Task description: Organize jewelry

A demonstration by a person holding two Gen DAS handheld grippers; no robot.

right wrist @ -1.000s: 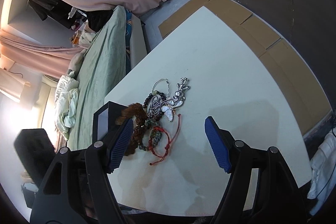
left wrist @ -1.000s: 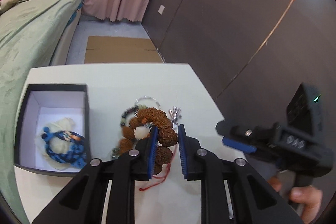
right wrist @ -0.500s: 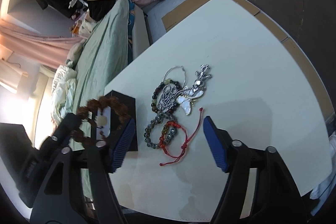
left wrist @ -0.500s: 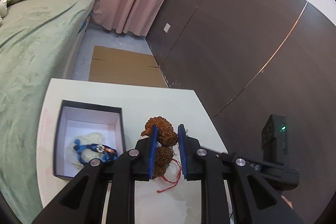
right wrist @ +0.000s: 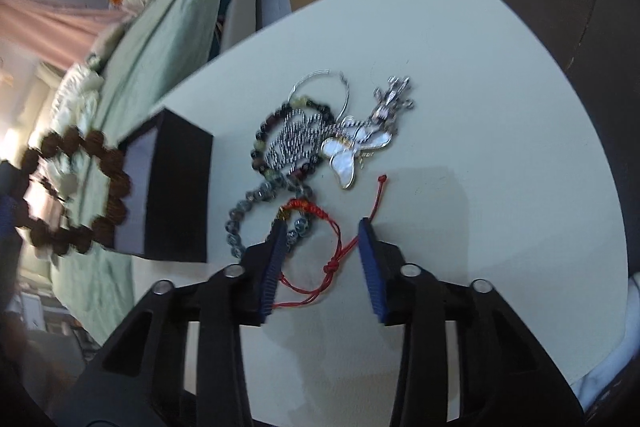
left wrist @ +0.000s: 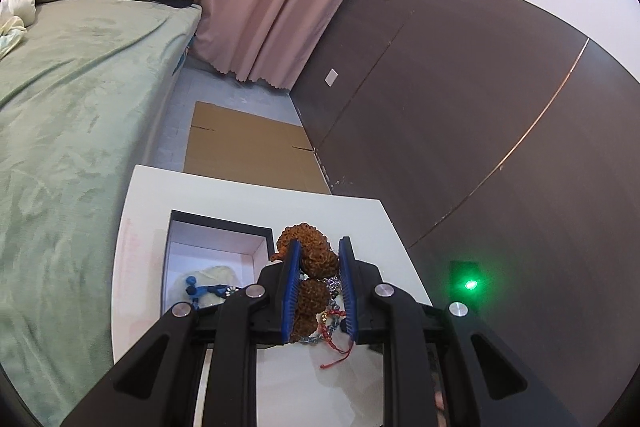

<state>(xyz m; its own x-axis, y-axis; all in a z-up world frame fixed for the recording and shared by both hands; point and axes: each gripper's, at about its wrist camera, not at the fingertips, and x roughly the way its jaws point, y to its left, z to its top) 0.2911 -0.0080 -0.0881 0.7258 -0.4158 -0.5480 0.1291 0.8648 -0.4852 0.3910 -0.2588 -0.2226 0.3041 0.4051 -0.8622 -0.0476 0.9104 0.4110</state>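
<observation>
Brown seed-bead bracelet (left wrist: 311, 267) clamped in left gripper (left wrist: 317, 289), lifted beside black box (left wrist: 218, 227); box holds blue bracelet (left wrist: 204, 290) on white padding. Right gripper (right wrist: 322, 265) spread apart around red cord bracelet (right wrist: 316, 247) on white table (right wrist: 480, 107).

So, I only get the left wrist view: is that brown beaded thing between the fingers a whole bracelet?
Observer: Yes. The right wrist view shows the brown bead bracelet as a full ring in the air near the black box.
Operator: And the right gripper?
Observer: The right gripper is open, its fingers either side of the red cord bracelet on the table.
Operator: Anything else out?
Observer: A butterfly pendant and a silver hoop.
</observation>
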